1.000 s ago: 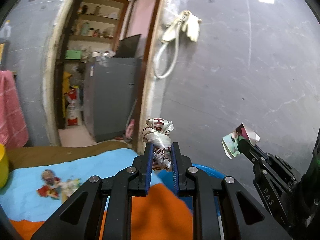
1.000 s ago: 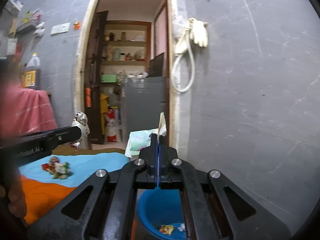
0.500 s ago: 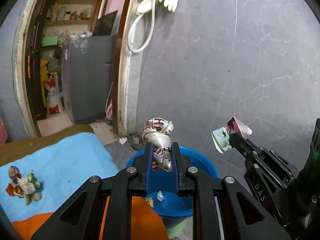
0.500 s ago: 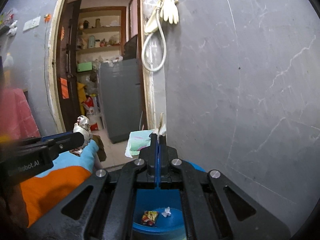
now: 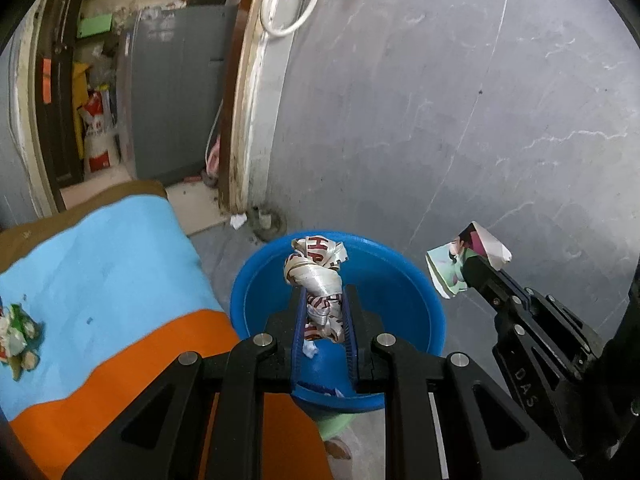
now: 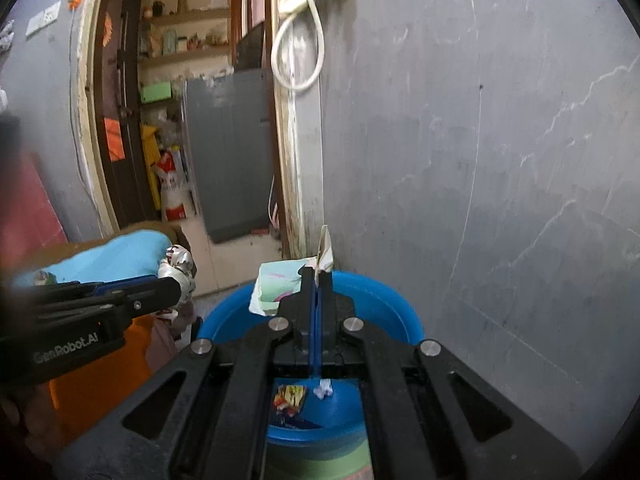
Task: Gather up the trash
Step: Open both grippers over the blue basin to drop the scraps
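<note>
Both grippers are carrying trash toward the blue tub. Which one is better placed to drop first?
Probably the left. The left gripper holds its crumpled wrapper directly over the blue tub. The right gripper holds its folded paper at or just beyond the rim.

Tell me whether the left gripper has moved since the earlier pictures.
Yes. The left gripper, holding the crumpled silver wrapper, came forward and down: the round blue plastic tub now lies beneath it, and the doorway frame slid up-left.

bin (image 6: pixel 404 316) floor: claw-hidden | scraps (image 6: pixel 290 398) inside: possibly wrappers, unclear | hose (image 5: pixel 286 8): top cropped
</note>
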`<state>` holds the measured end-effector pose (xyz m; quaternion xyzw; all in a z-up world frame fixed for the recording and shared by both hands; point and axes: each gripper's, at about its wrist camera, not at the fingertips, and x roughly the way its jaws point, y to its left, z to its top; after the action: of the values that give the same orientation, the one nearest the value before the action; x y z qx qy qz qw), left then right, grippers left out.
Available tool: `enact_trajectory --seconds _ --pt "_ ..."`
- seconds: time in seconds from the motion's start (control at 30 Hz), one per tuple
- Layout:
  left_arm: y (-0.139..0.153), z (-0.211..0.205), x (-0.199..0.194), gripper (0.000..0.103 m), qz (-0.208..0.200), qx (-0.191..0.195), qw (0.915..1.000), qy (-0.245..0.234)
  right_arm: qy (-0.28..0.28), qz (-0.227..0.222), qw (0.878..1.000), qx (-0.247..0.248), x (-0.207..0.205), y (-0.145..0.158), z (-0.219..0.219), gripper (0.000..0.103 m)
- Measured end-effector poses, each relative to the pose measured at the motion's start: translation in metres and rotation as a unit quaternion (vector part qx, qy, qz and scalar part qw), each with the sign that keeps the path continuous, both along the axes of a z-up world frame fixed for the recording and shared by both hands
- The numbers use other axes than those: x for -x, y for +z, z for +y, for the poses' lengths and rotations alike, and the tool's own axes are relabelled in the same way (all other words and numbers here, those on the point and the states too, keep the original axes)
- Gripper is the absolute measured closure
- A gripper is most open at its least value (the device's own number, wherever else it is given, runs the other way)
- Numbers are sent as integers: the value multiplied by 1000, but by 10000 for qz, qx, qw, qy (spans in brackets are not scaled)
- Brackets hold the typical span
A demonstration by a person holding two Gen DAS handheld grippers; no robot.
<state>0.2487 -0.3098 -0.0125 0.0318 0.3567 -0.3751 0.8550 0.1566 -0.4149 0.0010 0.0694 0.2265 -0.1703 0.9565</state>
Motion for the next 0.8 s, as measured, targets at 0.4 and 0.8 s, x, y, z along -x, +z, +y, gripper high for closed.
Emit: enact_trajectory --seconds 0.4,0.8 --pt "-20 -5 -14 85 467 -268 9984 149 -5 319 9993 -191 -10 -11 -8 25" --pt "-9 25 -15 66 383 73 9979 512 -49 91 9998 -180 -5 -6 -8 16"
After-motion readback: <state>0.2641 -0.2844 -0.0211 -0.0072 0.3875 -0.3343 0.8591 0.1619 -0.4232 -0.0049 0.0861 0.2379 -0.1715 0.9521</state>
